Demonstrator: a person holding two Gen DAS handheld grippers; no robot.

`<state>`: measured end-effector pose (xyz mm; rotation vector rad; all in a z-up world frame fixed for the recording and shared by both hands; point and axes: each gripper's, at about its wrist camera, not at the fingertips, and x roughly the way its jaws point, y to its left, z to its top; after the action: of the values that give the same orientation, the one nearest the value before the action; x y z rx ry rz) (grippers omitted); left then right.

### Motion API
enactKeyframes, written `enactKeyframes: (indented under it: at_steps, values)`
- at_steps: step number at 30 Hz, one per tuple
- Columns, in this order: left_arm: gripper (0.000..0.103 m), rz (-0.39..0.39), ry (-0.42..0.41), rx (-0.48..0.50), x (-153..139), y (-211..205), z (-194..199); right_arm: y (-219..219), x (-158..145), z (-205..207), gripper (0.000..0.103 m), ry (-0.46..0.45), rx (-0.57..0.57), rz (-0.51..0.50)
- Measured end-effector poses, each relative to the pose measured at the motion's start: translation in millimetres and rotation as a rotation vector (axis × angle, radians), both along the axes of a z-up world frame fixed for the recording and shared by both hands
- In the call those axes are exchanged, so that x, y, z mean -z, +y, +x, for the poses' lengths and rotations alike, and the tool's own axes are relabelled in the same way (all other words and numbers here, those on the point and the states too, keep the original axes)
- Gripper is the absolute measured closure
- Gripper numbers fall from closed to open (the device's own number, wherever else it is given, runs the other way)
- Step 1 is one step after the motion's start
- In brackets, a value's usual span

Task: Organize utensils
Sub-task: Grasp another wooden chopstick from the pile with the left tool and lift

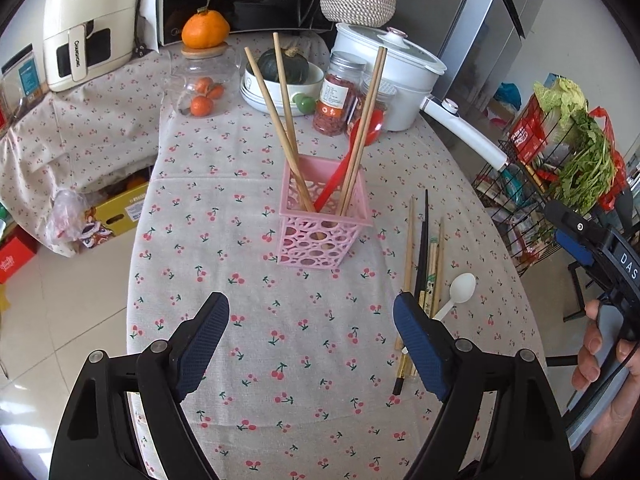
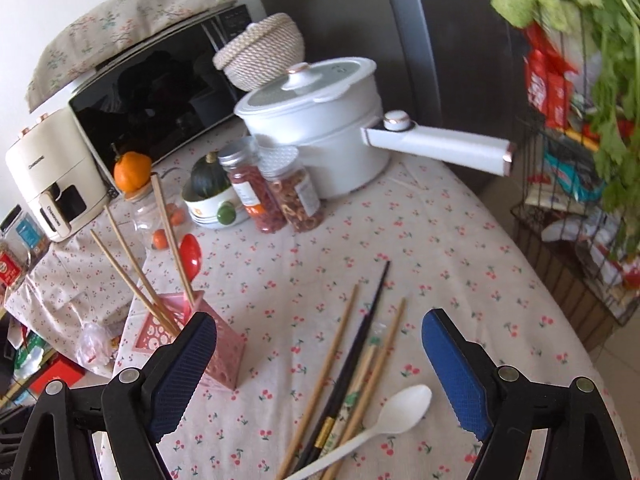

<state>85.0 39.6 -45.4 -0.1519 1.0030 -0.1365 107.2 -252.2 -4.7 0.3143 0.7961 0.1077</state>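
A pink perforated utensil holder [image 1: 322, 220] stands mid-table, holding several wooden chopsticks [image 1: 280, 120] and a red spoon [image 1: 362, 136]; it also shows in the right wrist view [image 2: 228, 364]. Loose chopsticks [image 1: 420, 264], wooden and black, lie on the cloth to its right beside a white plastic spoon [image 1: 460, 290]. My left gripper [image 1: 310, 336] is open and empty, hovering short of the holder. My right gripper [image 2: 320, 368] is open and empty above the loose chopsticks [image 2: 352, 372] and white spoon [image 2: 384, 416].
The cherry-print tablecloth [image 1: 280, 360] covers the table. At the back stand a white pot with long handle [image 2: 320, 120], spice jars [image 2: 276, 192], a bowl with a squash [image 1: 284, 80], a fruit jar [image 1: 204, 80] and a microwave [image 2: 160, 96]. A wire rack with greens [image 1: 568, 152] stands right.
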Motion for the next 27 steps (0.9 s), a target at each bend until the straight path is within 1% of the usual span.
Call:
enactKeyframes:
  at_steps: [3,7,11,13,16,17,19,21,22,23,24,27]
  values:
    - [0.017,0.027,0.018,0.031,7.1,-12.9,-1.1,-18.8,17.1,1.3,0.014,0.128,0.06,-0.02]
    - [0.017,0.046,0.067,0.096,19.4,-35.0,-1.2,-40.4,44.3,4.6,0.014,0.265,0.073,0.006]
    - [0.017,0.029,0.109,0.16,29.7,-58.2,-0.7,-52.4,62.9,7.0,0.014,0.343,0.056,-0.012]
    - [0.017,0.033,0.114,0.185,32.4,-72.5,1.9,-55.0,68.2,9.0,0.014,0.35,0.039,-0.033]
    - [0.019,0.058,0.088,0.231,32.1,-97.8,10.4,-57.7,77.6,14.9,0.014,0.382,0.031,-0.063]
    - [0.022,0.065,0.079,0.248,32.0,-105.9,15.7,-59.6,79.6,16.7,0.014,0.388,0.025,-0.055]
    - [0.031,0.075,0.079,0.262,35.2,-121.7,31.0,-62.7,81.8,22.9,0.014,0.4,0.018,-0.036]
    - [0.053,0.06,0.103,0.259,42.6,-135.5,51.2,-65.0,81.5,28.9,0.014,0.399,0.011,-0.034]
    - [0.058,0.046,0.118,0.257,47.6,-142.5,62.7,-66.3,81.4,31.5,0.014,0.398,0.014,-0.044]
    - [0.068,0.041,0.13,0.253,53.0,-150.3,74.2,-68.3,81.8,33.9,0.014,0.398,0.015,-0.06]
    - [0.075,0.05,0.133,0.247,58.0,-157.9,85.2,-69.6,82.2,36.3,0.014,0.397,0.016,-0.075]
    - [0.084,0.085,0.13,0.223,73.2,-173.8,116.7,-76.6,86.0,41.9,0.014,0.4,0.013,-0.11]
